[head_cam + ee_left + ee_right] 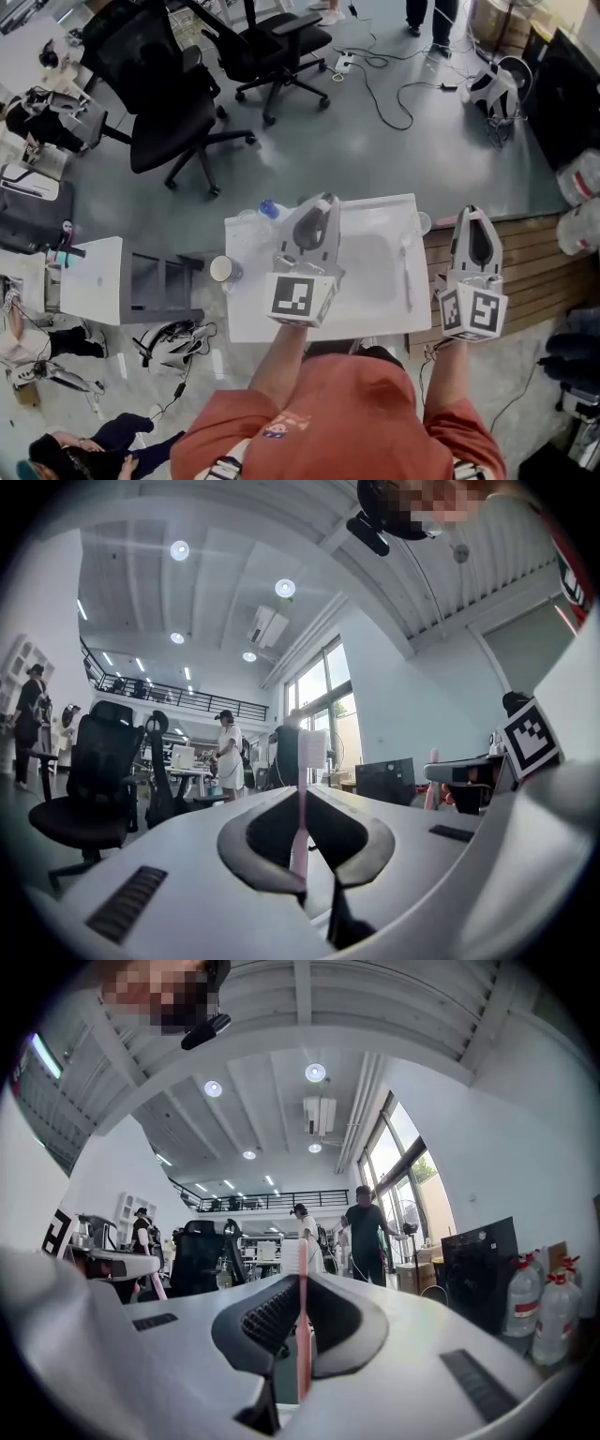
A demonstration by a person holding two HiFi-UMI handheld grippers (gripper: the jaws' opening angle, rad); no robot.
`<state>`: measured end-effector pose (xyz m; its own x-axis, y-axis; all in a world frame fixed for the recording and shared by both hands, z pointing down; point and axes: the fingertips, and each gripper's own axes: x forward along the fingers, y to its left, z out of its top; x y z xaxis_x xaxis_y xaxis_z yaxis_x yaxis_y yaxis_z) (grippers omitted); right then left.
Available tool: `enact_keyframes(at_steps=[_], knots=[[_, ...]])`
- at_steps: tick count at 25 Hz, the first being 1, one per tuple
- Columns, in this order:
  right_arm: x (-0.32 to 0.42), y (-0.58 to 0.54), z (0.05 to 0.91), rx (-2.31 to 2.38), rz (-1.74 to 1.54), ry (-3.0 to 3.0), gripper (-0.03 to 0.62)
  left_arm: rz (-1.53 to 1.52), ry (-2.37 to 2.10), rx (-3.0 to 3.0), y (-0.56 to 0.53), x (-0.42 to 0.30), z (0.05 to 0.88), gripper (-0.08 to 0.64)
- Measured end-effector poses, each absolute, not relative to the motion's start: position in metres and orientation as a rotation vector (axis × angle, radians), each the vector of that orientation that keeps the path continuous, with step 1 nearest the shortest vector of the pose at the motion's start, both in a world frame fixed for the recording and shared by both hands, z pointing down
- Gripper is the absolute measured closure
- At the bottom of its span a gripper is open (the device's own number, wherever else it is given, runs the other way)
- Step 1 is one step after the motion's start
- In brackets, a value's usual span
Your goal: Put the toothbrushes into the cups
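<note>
Two toothbrushes are in hand and, as we judge, none stands in a cup yet. The left fingers (251, 834) clench a pink toothbrush (301, 810) upright between them, and the right fingers (259, 1322) clench a reddish toothbrush (302, 1335). Only the head view shows the cup (222, 270), left of the left fingers beside the tabletop (375, 309); only the gripper views show the grips.

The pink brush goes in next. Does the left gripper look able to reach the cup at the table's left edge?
Probably yes: the left gripper, shut on the pink toothbrush, is over the table, and nothing stands between it and that cup.
</note>
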<state>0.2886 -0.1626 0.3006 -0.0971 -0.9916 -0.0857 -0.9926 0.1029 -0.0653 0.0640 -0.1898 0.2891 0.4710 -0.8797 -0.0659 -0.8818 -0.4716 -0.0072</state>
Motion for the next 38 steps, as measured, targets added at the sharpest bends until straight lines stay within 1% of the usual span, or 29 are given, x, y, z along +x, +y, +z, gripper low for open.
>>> enact_keyframes(at_steps=[13,28,38], knots=[[0.284,-0.191,0.340,-2.053,-0.074,2.278,0.565,-0.002,1.621,-2.779,-0.217,0.070,0.348,0.523],[0.277,-0.218,0.405,-2.098,-0.241,2.276,0.565,-0.037,1.587,-2.878,-0.228,0.076,0.397,0.523],[0.276,-0.233,0.455,-2.176,-0.330,2.286,0.565,-0.143,1.605,-2.934,-0.238,0.068,0.436,0.523]])
